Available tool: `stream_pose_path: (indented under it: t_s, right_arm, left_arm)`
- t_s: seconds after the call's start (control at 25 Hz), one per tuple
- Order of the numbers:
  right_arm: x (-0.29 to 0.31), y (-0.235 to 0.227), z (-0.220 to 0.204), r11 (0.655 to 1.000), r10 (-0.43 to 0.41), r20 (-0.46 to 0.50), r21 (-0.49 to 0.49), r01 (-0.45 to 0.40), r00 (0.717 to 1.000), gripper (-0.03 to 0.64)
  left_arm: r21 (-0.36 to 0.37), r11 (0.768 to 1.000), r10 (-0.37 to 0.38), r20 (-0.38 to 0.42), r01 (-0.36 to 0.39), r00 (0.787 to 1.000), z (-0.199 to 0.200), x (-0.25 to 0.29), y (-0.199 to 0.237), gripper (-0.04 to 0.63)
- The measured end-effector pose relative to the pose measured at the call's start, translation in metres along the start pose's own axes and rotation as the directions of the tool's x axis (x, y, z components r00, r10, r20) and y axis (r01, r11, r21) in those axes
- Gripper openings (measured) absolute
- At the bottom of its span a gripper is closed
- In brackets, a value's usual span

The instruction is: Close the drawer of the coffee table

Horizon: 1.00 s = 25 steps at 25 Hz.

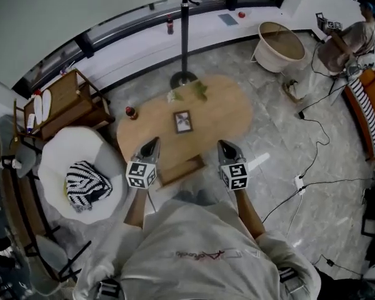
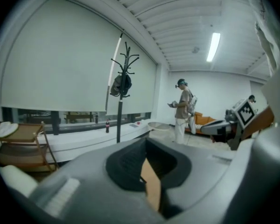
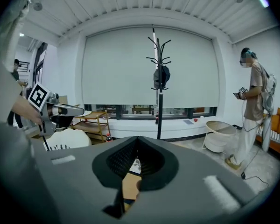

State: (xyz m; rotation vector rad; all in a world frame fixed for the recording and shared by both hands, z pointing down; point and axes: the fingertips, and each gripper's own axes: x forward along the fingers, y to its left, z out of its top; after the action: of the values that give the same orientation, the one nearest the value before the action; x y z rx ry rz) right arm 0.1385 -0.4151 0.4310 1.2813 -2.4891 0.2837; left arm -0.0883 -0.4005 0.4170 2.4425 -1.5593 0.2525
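While the drawer (image 1: 182,169) is sticking out from the table's (image 1: 219,114) near edge at the frame's centre, the left gripper (image 1: 152,142) and right gripper (image 1: 224,144) are hovering just upper left and upper right of it, both clenched shut, gripping nothing.

a living room is set up inside a plain, office-like room. the home side is shown by a low oval wooden worktop (image 1: 219,114), a white armchair (image 1: 69,152) with a striped cushion (image 1: 87,185), a coat stand (image 1: 185,36), an orange sofa (image 1: 369,105) and a marble-pattern floor (image 1: 269,130). the working side is shown by a wide roller blind (image 3: 151,66), a strip light (image 2: 213,45) in a slatted ceiling, a power strip (image 1: 298,182) with loose cables on the floor, and a second person (image 1: 356,39) wearing a headset.
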Motion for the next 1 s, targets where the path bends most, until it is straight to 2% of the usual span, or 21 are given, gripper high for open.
stream_pose_path:
  t_s: [0.2, 0.36, 0.52, 0.8, 0.92, 1.0]
  right_arm:
    - [0.036, 0.031, 0.010, 0.983, 0.177, -0.001, -0.057, -0.177, 0.984, 0.005]
    - [0.049, 0.053, 0.018, 0.942, 0.319, -0.013, -0.103, -0.319, 0.948, 0.005]
    - [0.056, 0.057, 0.023, 0.899, 0.416, -0.021, -0.138, -0.415, 0.909, 0.005]
    - [0.042, 0.070, -0.001, 0.838, 0.523, -0.051, -0.153, -0.524, 0.851, 0.005]
    - [0.032, 0.070, -0.014, 0.825, 0.540, -0.070, -0.154, -0.544, 0.839, 0.005]
    - [0.026, 0.068, -0.022, 0.825, 0.540, -0.079, -0.148, -0.546, 0.838, 0.005]
  left_arm:
    - [-0.043, 0.983, 0.181, 0.004, -0.180, 0.984, -0.011, -0.042, 0.024, 0.000]
    - [-0.083, 0.947, 0.311, 0.000, -0.310, 0.950, -0.015, -0.074, 0.023, 0.000]
    - [-0.088, 0.907, 0.413, -0.003, -0.412, 0.911, -0.013, -0.094, 0.011, 0.000]
    - [-0.101, 0.839, 0.531, -0.055, -0.534, 0.845, -0.041, -0.140, -0.021, 0.000]
    - [-0.113, 0.825, 0.548, -0.078, -0.554, 0.833, -0.056, -0.151, -0.037, 0.000]
    - [-0.117, 0.823, 0.548, -0.094, -0.556, 0.831, -0.066, -0.154, -0.046, 0.000]
